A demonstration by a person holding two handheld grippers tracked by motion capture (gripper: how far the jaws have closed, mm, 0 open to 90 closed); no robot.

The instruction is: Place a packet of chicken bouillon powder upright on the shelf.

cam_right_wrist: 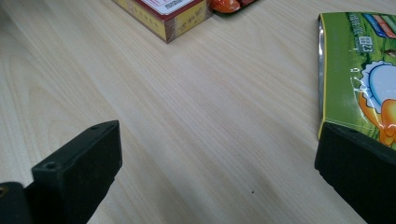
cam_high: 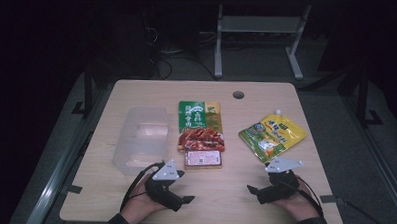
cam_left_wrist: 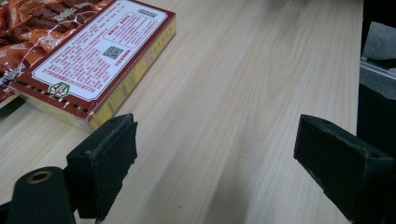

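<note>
Both hands are resting at the near edge of the bench, each carrying a set of tongs laid low over the wood and pointing inward toward the other. On the left tongs (cam_high: 182, 198) the jaws are standing wide apart with bare wood between them, as the left gripper view is showing; the right tongs (cam_high: 253, 190) are gaping just as wide and gripping nothing, going by the right gripper view.

Nearest the left tongs is the small red-and-yellow box (cam_high: 203, 159), lying flat just beyond them toward the far edge and slightly to the right, its long axis running side to side along the bench. In the left gripper view its near corner (cam_left_wrist: 95, 119) is sitting just past the left-hand jaw, close but apart from it. The left hand is plainly the nearer one to it. The yellow-green pouch (cam_high: 271, 135) is lying at a slant near the right edge, just beyond the right tongs, and its lower corner (cam_right_wrist: 343, 93) is showing just above the right-hand jaw in the right gripper view.

Counting: one box, one yellow-green pouch, one green-and-red snack bag (cam_high: 200, 125) touching the far side of the box, and one clear plastic tub (cam_high: 141, 139) sitting empty toward the left edge. I am judging the box to be the likeliest first pick for the tub.
</note>
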